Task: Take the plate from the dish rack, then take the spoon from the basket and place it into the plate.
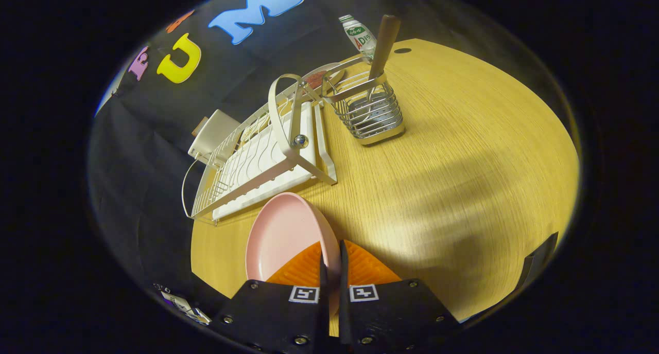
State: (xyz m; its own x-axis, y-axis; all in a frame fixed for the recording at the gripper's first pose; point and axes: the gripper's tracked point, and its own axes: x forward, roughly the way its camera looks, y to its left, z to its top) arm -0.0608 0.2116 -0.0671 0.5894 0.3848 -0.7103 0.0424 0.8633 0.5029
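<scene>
A pink plate (283, 235) is seen clamped at its rim between the fingers of the tongs (329, 264), which are drawn nearly together on it, one finger pressed to each face. The plate is held tilted on edge, its hollow side turned left, just off the near end of the white wire dish rack (257, 158). The rack is laid along the left side of the wooden worktop (463, 179), with a white drip tray seen under its wires and a looped handle raised at its right side. Beyond the rack's far end, a wire cutlery basket (370, 112) is stood on the worktop; the spoon's brown wooden handle (385, 42) is seen rising from it, leaned right. A small plastic bottle (359, 35) is stood just behind the basket, near the far edge.
</scene>
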